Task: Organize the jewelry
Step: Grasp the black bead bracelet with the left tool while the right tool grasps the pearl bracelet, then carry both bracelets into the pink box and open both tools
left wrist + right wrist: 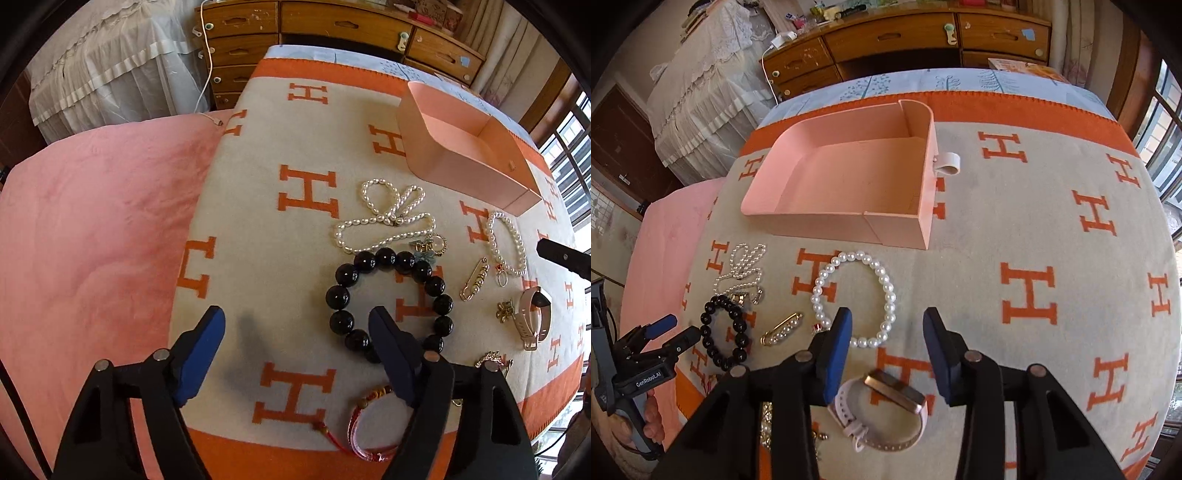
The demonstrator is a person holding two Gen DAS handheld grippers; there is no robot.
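Jewelry lies loose on the blanket. Left gripper: jaws spread, over one black bead bracelet. Right gripper: jaws spread, empty, above one watch and one pearl bracelet. One pink tray sits beyond.

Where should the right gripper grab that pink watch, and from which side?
Grip the watch across its strap, just beside the case, coming straight down from above. It lies on its side as a closed loop on the blanket, directly below the open right gripper, so one finger can enter the loop.
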